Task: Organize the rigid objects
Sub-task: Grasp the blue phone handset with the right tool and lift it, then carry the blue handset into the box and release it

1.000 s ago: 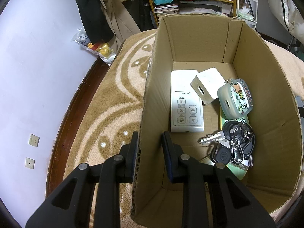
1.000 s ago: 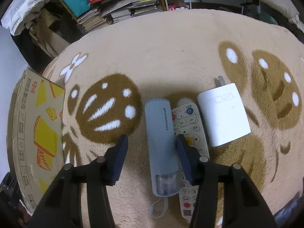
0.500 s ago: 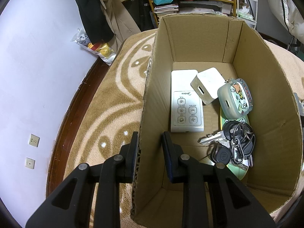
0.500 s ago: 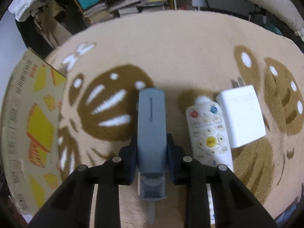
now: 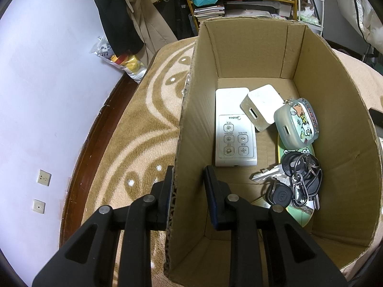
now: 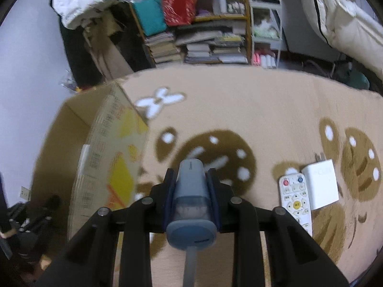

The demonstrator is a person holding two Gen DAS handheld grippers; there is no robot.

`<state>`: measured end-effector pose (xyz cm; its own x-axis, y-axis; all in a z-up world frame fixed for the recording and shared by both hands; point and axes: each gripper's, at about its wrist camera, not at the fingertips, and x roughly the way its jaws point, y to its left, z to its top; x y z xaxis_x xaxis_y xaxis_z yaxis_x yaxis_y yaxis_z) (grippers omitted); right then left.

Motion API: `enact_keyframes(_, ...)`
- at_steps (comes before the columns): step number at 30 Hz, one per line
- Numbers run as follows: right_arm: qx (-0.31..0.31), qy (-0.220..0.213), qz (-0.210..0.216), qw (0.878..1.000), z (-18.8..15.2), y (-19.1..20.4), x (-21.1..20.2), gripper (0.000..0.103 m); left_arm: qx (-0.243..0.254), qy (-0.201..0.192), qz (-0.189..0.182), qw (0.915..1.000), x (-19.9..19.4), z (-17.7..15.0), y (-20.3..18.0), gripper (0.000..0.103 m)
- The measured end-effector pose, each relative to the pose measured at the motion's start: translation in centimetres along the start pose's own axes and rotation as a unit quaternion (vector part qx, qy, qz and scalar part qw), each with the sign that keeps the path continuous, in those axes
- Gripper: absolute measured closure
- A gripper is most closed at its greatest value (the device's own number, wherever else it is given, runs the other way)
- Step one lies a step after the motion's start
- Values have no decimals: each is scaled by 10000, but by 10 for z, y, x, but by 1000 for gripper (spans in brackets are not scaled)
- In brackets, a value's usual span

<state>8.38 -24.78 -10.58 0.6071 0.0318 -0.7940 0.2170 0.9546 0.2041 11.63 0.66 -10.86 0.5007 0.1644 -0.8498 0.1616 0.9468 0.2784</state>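
Note:
In the left wrist view an open cardboard box [image 5: 251,55] holds a white Midea remote [image 5: 233,129], a white adapter [image 5: 262,110], a pale green earbud case [image 5: 296,125] and a bunch of keys [image 5: 296,181]. My left gripper [image 5: 189,169] straddles the box's near left wall, shut on it with one finger outside and one inside. In the right wrist view my right gripper [image 6: 190,174] is shut on a blue-grey oblong case [image 6: 190,191], held above the rug. The box [image 6: 112,157] stands to its left. A white TV remote [image 6: 295,201] and a white charger [image 6: 320,186] lie on the rug at right.
A beige and brown patterned rug [image 6: 239,110] covers the floor. Shelves with books and bags [image 6: 191,35] stand beyond its far edge. Hanging clothes [image 5: 124,24] and a plastic bag [image 5: 124,62] sit by the white wall at the left.
My right gripper shut on the blue-grey case, lifted it off the rug and swung left toward the box. The TV remote and charger stayed on the rug. The left gripper has not moved.

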Motion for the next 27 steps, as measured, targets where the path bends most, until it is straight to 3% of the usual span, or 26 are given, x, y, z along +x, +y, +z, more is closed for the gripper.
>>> enact_keyframes(9,-283,-860,761,9930,10,46,-58,74,7,1,6,10000,0,0,-1,79)
enact_keyframes(19,-866,-1050,962,9860,-7,96,-63,75,15,11,4,10000,0,0,-3,79)
enact_keyframes(27,-1078,-805,951,9863,-21,110,-41,75,-3,13,-19,10000,0,0,-2,79)
